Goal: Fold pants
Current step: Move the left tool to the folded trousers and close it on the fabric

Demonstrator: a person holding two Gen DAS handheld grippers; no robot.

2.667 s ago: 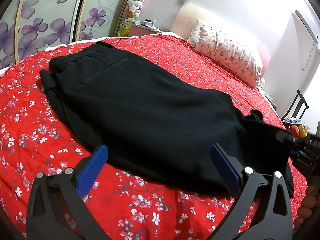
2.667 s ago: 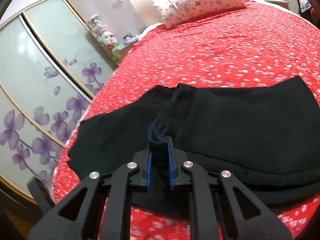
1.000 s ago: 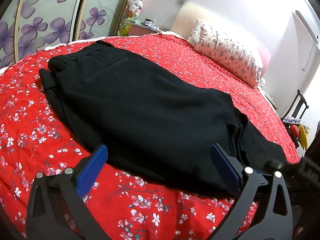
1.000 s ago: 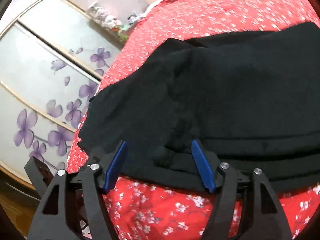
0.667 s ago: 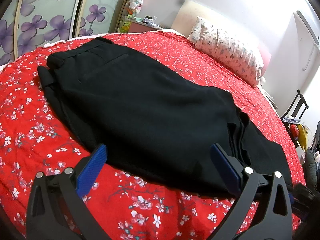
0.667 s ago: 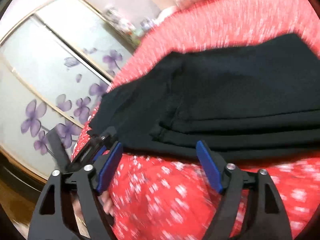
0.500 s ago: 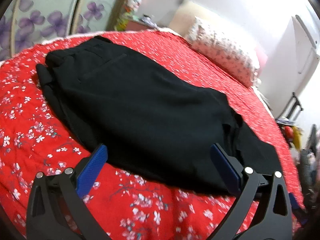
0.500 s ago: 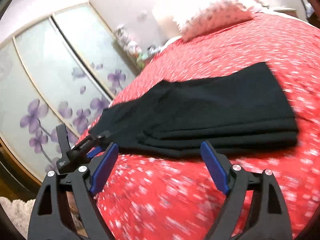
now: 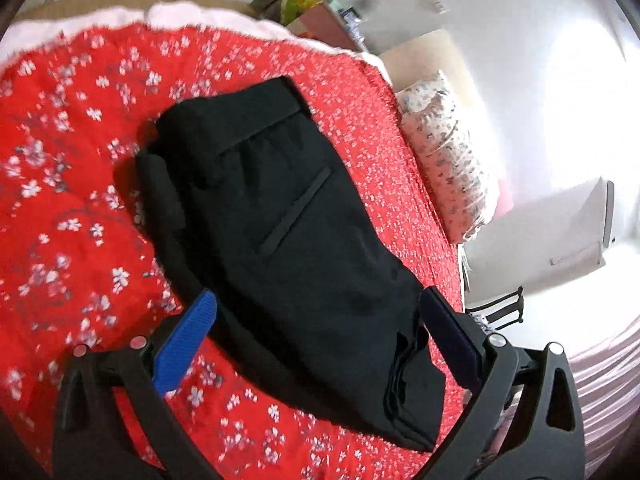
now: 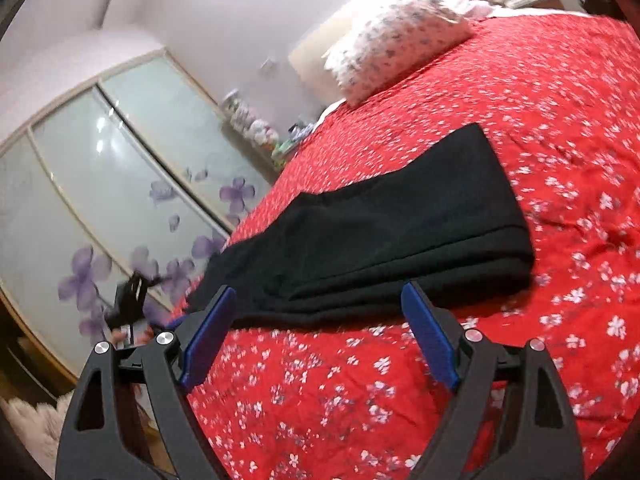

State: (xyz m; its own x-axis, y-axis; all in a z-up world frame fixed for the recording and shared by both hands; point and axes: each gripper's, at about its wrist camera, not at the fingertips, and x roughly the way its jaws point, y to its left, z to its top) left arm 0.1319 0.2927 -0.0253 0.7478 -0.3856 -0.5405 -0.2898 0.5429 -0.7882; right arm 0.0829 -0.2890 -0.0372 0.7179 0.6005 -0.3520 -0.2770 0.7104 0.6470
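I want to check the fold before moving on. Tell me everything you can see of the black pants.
The black pants look like matte woven cloth, folded into a long layered stack lying flat on the red floral bedspread. The waistband end shows a welt pocket slit; the opposite end shows stacked folded edges. Only the bedspread touches them: the left tool and right tool are both open, holding nothing.

Matt black cloth pants [image 9: 288, 240] lie on a red floral quilted cloth bedspread [image 10: 560, 100]

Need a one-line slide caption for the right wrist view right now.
Open right gripper hovers over red floral bedspread before folded black pants.
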